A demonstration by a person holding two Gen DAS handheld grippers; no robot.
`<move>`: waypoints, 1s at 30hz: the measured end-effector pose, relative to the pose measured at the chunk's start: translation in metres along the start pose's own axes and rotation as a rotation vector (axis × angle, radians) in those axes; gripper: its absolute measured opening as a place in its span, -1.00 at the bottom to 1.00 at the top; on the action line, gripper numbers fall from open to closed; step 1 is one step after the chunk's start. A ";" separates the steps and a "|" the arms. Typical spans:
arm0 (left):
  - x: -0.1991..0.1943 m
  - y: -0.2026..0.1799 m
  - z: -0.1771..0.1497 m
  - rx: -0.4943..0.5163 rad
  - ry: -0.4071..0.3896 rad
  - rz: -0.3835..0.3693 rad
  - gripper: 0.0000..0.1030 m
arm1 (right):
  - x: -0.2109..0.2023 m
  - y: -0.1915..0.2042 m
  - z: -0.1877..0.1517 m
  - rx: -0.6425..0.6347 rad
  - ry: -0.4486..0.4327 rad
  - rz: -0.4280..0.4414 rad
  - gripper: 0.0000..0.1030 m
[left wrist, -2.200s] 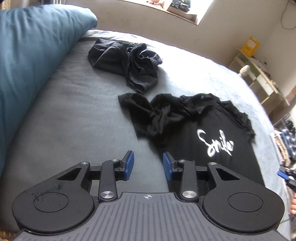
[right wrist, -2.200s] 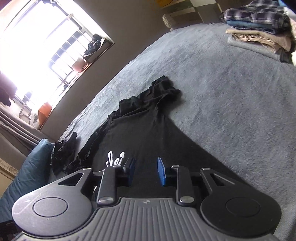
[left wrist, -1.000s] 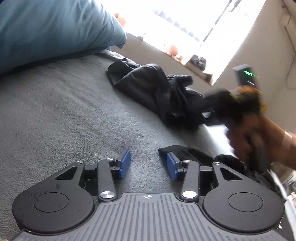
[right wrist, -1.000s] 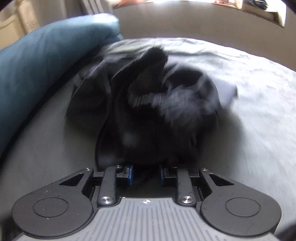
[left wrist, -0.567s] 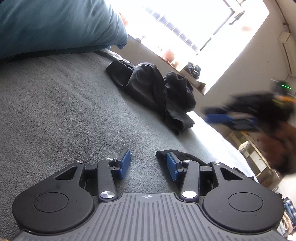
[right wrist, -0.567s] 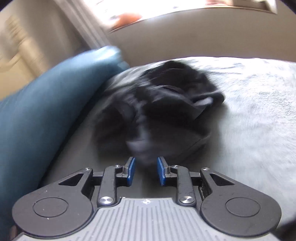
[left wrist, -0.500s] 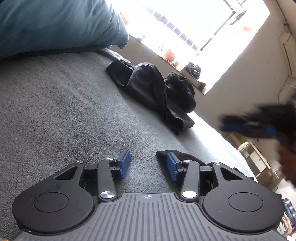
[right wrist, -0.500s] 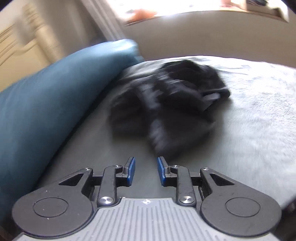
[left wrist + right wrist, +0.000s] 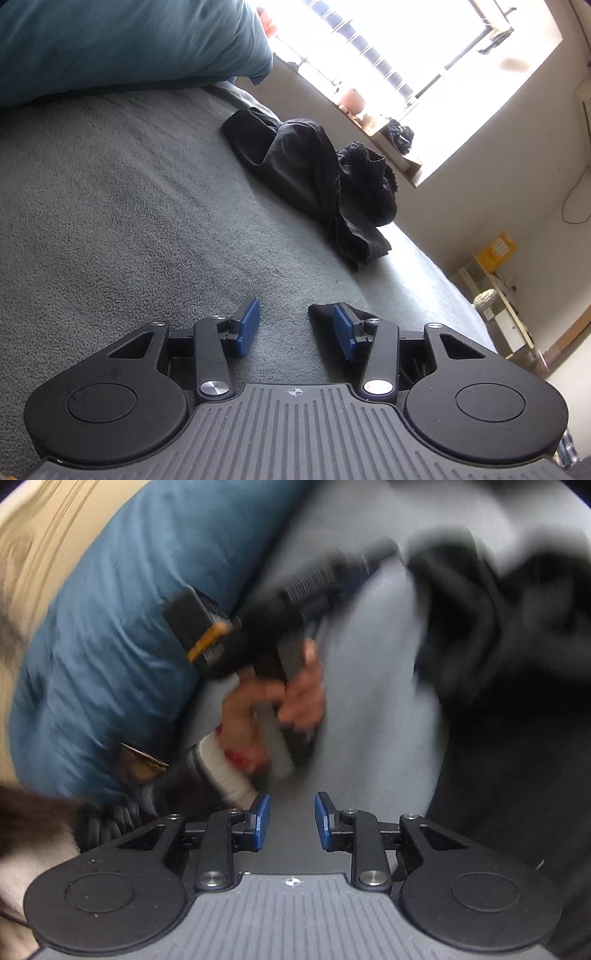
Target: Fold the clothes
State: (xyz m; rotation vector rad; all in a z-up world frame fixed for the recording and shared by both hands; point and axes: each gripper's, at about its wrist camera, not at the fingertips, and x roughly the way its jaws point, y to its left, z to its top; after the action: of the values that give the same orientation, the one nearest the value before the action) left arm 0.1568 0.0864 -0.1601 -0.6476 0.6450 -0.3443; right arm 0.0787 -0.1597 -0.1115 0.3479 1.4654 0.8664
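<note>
Grey bed (image 9: pixel 110 221) first, blue pillow (image 9: pixel 110 37) along its far edge, and the crumpled black garment (image 9: pixel 325 184) lies ahead and to the right of the left hand-held gripper (image 9: pixel 295 328), stretched diagonally toward the window. That one is nearer, I judge. Its jaws stand partly apart, empty, a dark cloth corner (image 9: pixel 321 310) beside the right pad. The right hand-held gripper (image 9: pixel 291 821) is blurred, slightly parted, holding nothing.

right gripper (image 9: pixel 291 821) released black garment (image 9: pixel 325 184), swung toward left hand (image 9: pixel 280 701)
</note>
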 end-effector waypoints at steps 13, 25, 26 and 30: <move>-0.001 -0.008 0.002 -0.019 0.016 0.045 -0.10 | 0.065 0.035 -0.027 -0.759 -0.333 -0.731 -0.49; -0.005 -0.008 0.005 -0.030 0.057 -0.020 -0.10 | -0.035 -0.025 -0.007 0.012 -0.750 -0.090 -0.94; -0.005 -0.008 0.006 -0.036 0.058 -0.026 -0.10 | -0.044 -0.036 -0.009 0.092 -0.790 -0.001 -0.95; -0.004 -0.005 0.007 -0.089 0.079 -0.048 -0.10 | -0.060 -0.069 -0.019 0.299 -0.875 0.226 -0.94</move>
State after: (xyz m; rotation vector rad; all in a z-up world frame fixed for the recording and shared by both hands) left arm 0.1578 0.0877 -0.1515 -0.7384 0.7243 -0.3893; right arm 0.0879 -0.2528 -0.1188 0.9915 0.7312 0.5430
